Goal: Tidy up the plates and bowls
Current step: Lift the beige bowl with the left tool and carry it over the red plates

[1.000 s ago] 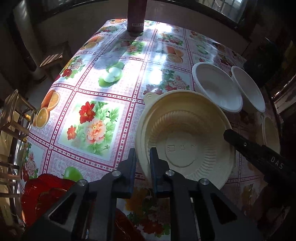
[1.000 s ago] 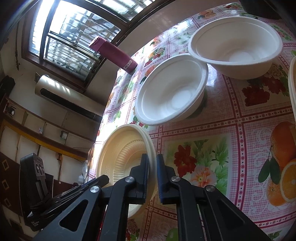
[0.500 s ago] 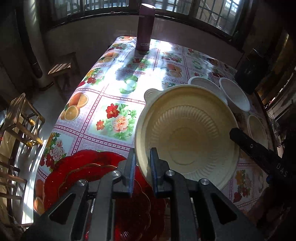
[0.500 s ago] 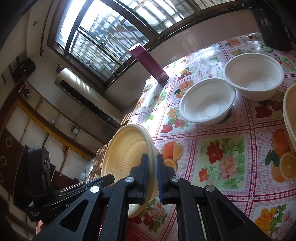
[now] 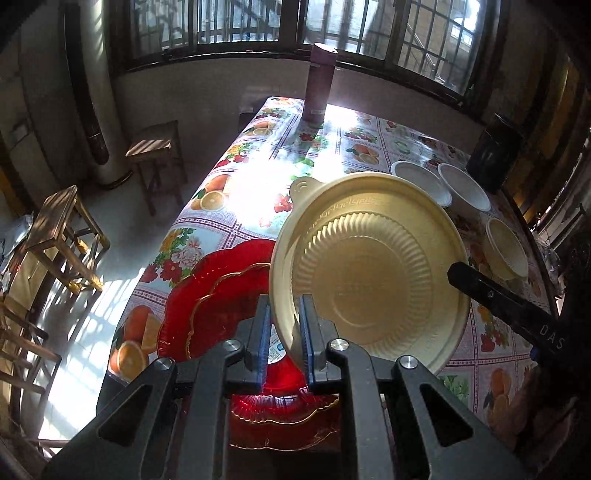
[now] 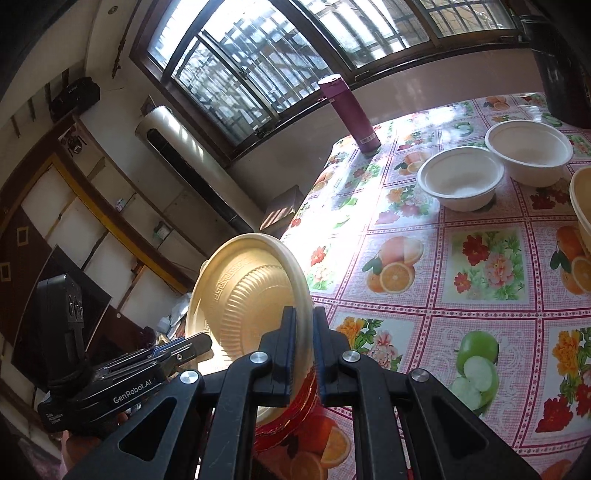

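the left wrist view is taken from just behind the left gripper [image 5: 284,332], angled steeply down along the counter [image 5: 258,192] toward the barred window [image 5: 236,22]. the right wrist view is taken from behind the right gripper [image 6: 304,350], tilted less steeply and rolled, so the counter [image 6: 480,277] is seen slanting up to the right. the cream plate [image 5: 369,266] is seen very close in both views [image 6: 251,291]. also shared are the purple flask [image 5: 319,88] [image 6: 349,114] and the white bowls [image 5: 465,184] [image 6: 461,177].
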